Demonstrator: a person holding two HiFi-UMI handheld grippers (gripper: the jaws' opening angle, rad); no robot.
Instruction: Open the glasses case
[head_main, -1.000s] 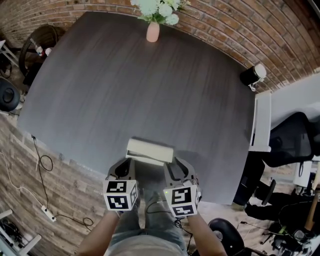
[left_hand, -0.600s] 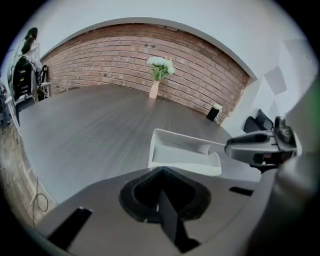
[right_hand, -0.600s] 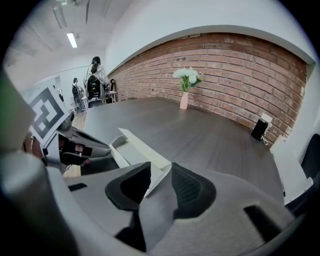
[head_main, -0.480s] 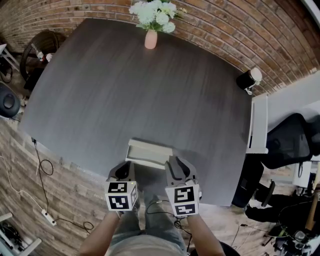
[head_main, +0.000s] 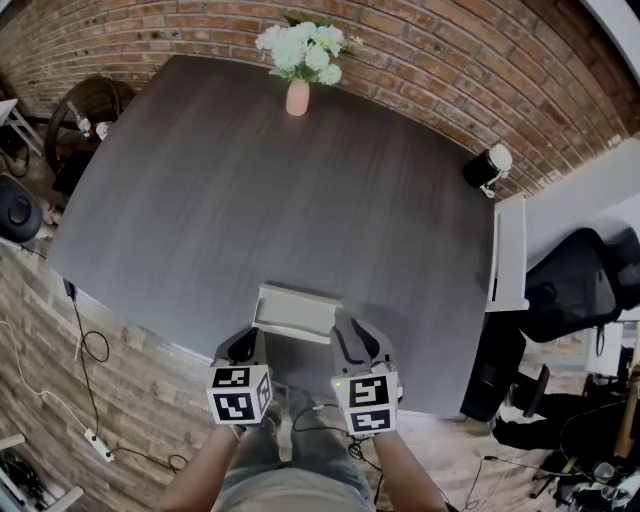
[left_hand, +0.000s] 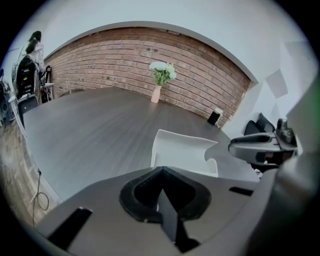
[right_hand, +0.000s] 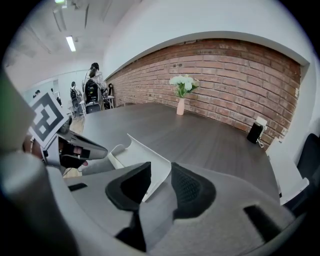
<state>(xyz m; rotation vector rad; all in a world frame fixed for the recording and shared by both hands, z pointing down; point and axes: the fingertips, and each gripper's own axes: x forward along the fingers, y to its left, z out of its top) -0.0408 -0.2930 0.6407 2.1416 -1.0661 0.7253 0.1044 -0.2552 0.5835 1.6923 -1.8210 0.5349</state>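
So the white glasses case (head_main: 297, 311) is sitting right at the near edge of the dark surface (head_main: 280, 200), close to the person, between the two claws. From the left gripper view it looks like a shallow open shell with thin walls standing up and a notch cut in one side.

The right claw (right_hand: 161, 181) has its jaws pinched on one of those thin white walls at the case's right end. You can see the panel running up between the two black pads. The left claw (left_hand: 162, 172) has its jaws pressed together with nothing in them, and the tips are parked just beside the case's near left corner. I can't tell if they actually touch it.

Everything else on the surface is well apart from the case:
- a pink vase (head_main: 297, 97) with pale flowers (head_main: 300, 48) stands upright at the far edge, by the brick wall (head_main: 450, 60)
- a small black device (head_main: 482, 167) sits off at the far right corner

Around the surface there's a black office chair (head_main: 575, 285) on the right, next to a narrow white ledge (head_main: 508, 255). On the left there are some loose cables (head_main: 88, 330) and a power strip (head_main: 97, 430) on the floor. The person's legs (head_main: 285, 460) show at the bottom of the head view, right under the claws.
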